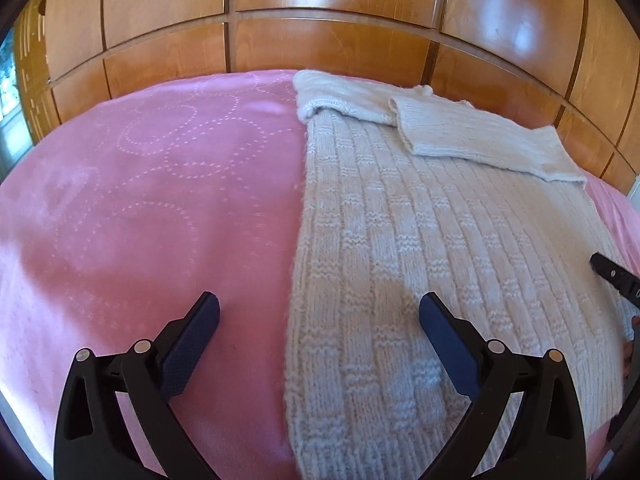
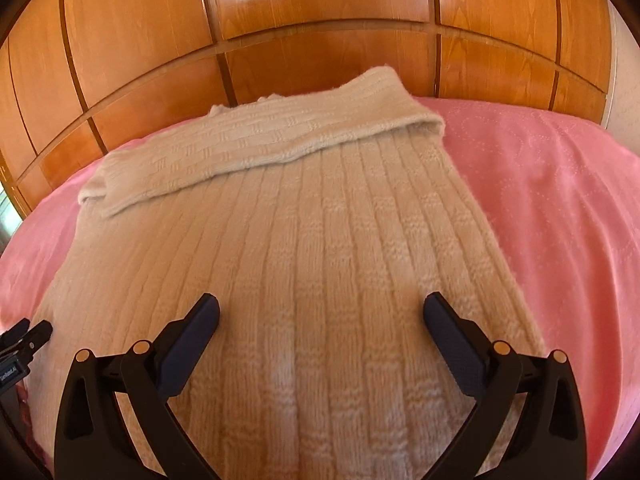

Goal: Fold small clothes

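Note:
A cream ribbed knit sweater (image 1: 440, 248) lies flat on the pink bedspread (image 1: 140, 208), with both sleeves folded across its far end (image 1: 480, 140). My left gripper (image 1: 320, 308) hovers open over the sweater's left edge, one finger above the spread and one above the knit. The right wrist view shows the same sweater (image 2: 304, 248) with a sleeve (image 2: 256, 144) laid across the top. My right gripper (image 2: 322, 306) is open above the sweater's near part, holding nothing. The right gripper's tip (image 1: 612, 276) shows at the right edge of the left view, and the left one (image 2: 24, 338) at the left edge of the right view.
A glossy wooden wardrobe wall (image 1: 320, 32) stands right behind the bed (image 2: 320, 20). Pink bedspread (image 2: 560, 208) stretches free on both sides of the sweater. A bright window strip (image 1: 8, 92) shows at far left.

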`<state>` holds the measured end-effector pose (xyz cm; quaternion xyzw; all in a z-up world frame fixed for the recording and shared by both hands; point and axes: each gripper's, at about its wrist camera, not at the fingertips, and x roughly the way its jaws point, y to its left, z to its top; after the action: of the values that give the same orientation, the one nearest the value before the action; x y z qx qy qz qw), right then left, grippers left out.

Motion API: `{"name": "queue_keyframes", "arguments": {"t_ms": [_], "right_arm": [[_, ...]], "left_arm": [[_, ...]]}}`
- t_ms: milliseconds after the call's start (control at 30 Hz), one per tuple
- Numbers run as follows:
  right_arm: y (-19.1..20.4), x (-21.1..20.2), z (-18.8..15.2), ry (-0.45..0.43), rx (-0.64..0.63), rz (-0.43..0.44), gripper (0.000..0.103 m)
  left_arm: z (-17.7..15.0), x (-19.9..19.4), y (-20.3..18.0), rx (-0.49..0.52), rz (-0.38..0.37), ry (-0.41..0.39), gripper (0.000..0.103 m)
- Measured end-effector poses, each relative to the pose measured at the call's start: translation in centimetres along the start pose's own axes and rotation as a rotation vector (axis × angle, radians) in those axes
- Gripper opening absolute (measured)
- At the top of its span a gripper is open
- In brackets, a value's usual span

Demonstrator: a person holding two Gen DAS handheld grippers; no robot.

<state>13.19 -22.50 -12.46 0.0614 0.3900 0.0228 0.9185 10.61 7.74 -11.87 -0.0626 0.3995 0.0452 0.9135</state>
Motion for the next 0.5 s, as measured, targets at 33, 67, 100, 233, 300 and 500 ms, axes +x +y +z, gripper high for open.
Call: {"name": "queue_keyframes", "arguments": {"t_ms": [33,67,100,233,300,500], "right_arm": [[-0.1,0.0,0.0,0.005,0.005,0.002,0.101],[-0.1,-0.1,-0.1,0.012,0.002,0.002,0.101],[0.0,-0.2,-0.2,0.02,-0.008,-0.002,0.101],[0.2,-1.1,-1.2,0.028,-0.05,-0.016,0.101],[-0.1,-1.7,-1.6,0.025,-0.048,-0.003,0.101],[-2.9,-5.4,-2.0,-0.054,0.027,0.112,0.101]], "left_arm": [[0.0,-0.1,0.2,-0.012,-0.002,0.005,0.099],[0.0,-0.1,0.3,-0.021,-0.004,0.007,0.099],[0.1,-0.2,0.5,-0.029,-0.012,0.007,0.099],[-0.3,-0.8,1.1,-0.043,-0.055,0.018,0.099],[-0.5,-1.0,1.1,-0.032,-0.065,0.024,0.099],[-0.9,-1.5,1.2,0.003,-0.103,0.028,0.099]]}}
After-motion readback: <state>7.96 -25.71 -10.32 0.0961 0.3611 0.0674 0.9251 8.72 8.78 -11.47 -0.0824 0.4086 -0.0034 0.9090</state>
